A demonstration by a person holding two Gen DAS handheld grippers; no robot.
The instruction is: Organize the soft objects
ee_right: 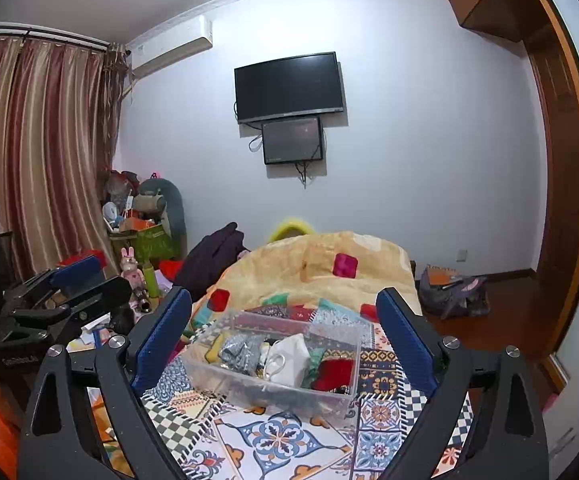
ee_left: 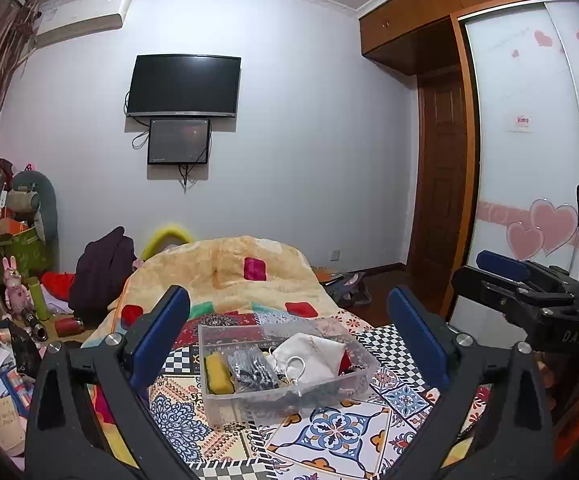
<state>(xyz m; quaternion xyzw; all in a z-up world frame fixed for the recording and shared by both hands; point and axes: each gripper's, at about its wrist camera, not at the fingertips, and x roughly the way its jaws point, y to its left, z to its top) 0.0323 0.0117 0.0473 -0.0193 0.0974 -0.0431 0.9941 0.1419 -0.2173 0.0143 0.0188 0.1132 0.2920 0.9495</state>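
Note:
A clear plastic bin point(ee_left: 225, 398) sits on the patterned mat point(ee_left: 329, 436) on the bed; it also shows in the right wrist view point(ee_right: 205, 374). It holds a yellow sponge point(ee_left: 218, 374), a grey-black cloth point(ee_left: 249, 368), a white mask point(ee_left: 309, 356) and a red item point(ee_right: 335, 374). My left gripper point(ee_left: 289, 322) is open and empty, held above and in front of the bin. My right gripper point(ee_right: 285, 320) is open and empty, likewise above the bin. Each gripper shows at the edge of the other's view, the right one point(ee_left: 505, 268) and the left one point(ee_right: 77, 270).
A yellow quilt point(ee_left: 229, 264) with red patches covers the far part of the bed. Clutter, boxes and a pink rabbit toy point(ee_left: 14, 284) lie on the floor at left. A dark jacket point(ee_left: 101, 276) lies beside the bed. A wardrobe point(ee_left: 529, 140) stands at right.

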